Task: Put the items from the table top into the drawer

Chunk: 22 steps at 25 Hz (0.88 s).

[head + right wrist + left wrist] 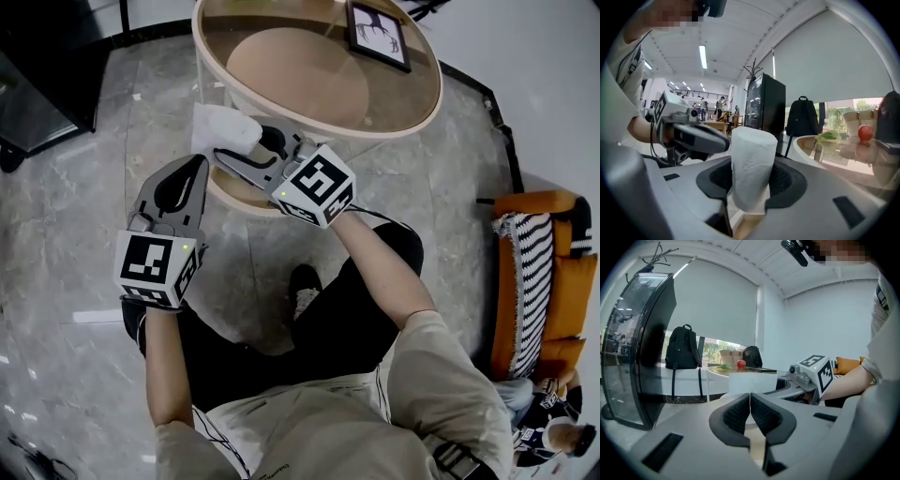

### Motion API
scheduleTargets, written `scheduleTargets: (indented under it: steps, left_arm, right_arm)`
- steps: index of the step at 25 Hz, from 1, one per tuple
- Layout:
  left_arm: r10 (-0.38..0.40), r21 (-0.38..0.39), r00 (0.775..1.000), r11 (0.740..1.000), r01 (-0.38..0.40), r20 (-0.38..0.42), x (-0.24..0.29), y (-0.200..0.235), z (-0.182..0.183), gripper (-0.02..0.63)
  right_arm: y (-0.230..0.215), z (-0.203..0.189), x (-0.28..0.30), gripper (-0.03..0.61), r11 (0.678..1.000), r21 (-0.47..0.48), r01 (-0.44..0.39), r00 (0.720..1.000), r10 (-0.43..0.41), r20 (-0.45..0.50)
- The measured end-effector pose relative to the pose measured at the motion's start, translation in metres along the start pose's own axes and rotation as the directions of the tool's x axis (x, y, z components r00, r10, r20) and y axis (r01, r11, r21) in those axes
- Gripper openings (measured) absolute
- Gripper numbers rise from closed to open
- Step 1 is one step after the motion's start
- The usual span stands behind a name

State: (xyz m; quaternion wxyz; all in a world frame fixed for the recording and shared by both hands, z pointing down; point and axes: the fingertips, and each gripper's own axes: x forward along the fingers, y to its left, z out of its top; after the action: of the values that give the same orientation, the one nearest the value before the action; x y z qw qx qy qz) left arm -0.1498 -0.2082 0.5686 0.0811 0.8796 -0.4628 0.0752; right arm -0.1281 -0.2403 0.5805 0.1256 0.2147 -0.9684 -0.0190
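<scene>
My right gripper (246,157) is shut on a white paper roll (223,131), which it holds just off the near left rim of the round glass-topped table (424,105). In the right gripper view the roll (751,168) stands upright, pinched between the two pads. My left gripper (190,172) hovers lower left of it, shut with nothing in it; its pads (761,416) meet. From the left gripper view the roll (752,382) shows straight ahead. A framed picture (378,33) lies on the table top. A cream curved ledge (234,195) juts out under the top; whether it is the drawer I cannot tell.
An orange armchair (546,281) with a striped cushion stands at the right, another person below it. A dark cabinet (42,89) is at the far left. A red apple (865,132), a basket and a black backpack (802,123) sit beyond.
</scene>
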Motion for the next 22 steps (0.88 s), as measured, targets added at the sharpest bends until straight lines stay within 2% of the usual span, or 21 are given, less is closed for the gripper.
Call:
scheduleTargets:
  steps: [4,10,16,22]
  left_arm:
    - [-0.015,-0.011,1.000,1.000,0.015,-0.022,0.003,-0.009,-0.016,0.021]
    - [-0.045,-0.045,0.998,0.998,0.044,-0.033,0.012,-0.036,-0.038,0.021]
    - [-0.080,0.019,0.996,0.997,0.081,-0.034,0.024,-0.052,-0.043,0.021]
    - [-0.022,0.007,0.999,1.000,0.022,-0.042,0.011,-0.038,-0.051,0.021]
  right_arm:
    - [-0.004,-0.061,-0.010,0.209,1.000,0.023,-0.009,0.991,0.012,-0.131]
    - [-0.038,-0.143,-0.033,0.209,0.993,0.102,0.057,0.959,-0.026,-0.284]
    - [-0.058,-0.211,-0.019,0.209,0.982,0.161,0.097,0.919,-0.027,-0.393]
    - [-0.069,-0.256,-0.006,0.209,0.978,0.172,0.116,0.867,-0.015,-0.498]
